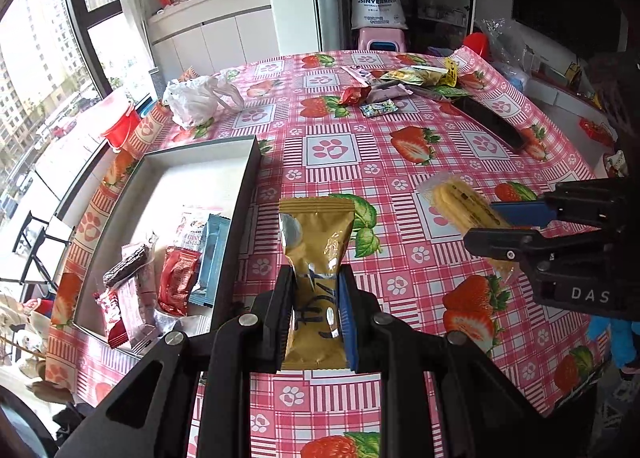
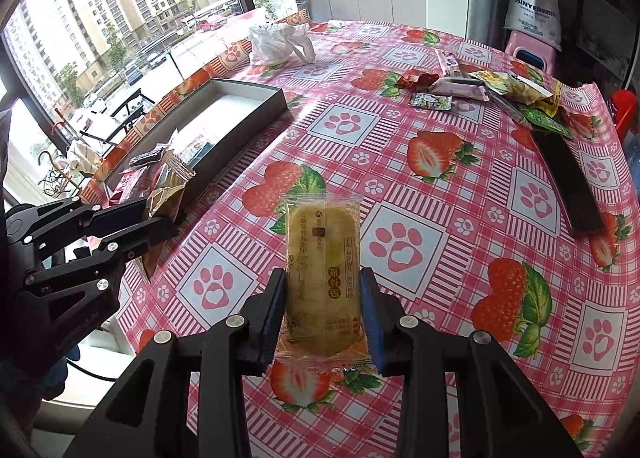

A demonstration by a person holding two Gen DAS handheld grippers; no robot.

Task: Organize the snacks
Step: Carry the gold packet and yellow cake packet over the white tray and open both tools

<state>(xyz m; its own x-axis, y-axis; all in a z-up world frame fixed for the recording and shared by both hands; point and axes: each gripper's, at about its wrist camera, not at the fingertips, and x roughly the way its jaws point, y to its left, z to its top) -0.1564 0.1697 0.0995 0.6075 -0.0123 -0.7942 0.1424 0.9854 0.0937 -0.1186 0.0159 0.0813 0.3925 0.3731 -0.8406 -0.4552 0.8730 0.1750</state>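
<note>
Left wrist view: the left tool (image 1: pixel 315 310) is closed on a gold snack packet (image 1: pixel 316 258), its pads pinching the packet's long sides, so the long axis runs straight ahead out of the jaws, clear of the table (image 1: pixel 400 129). The open box (image 1: pixel 240 193) lies just to the left of this tool, along the table's left edge, with several wrapped snacks (image 1: pixel 176 278) already in its near end and its far end bare. The right tool (image 1: pixel 508 230) comes in from the right, clamped on a yellow cake packet (image 1: pixel 464 205).

Right wrist view: the right tool (image 2: pixel 323 318) grips the yellow cake packet (image 2: pixel 323 278) by its long sides, long axis pointing forward, above the table's near middle. The box (image 2: pixel 248 97) sits ahead and to the left, with the left tool (image 2: pixel 160 217) and its gold packet (image 2: pixel 166 193) between. The left tool looks nearer the box, so its packet probably goes in first. More loose snacks (image 2: pixel 480 89) wait near the far right edge.
</note>
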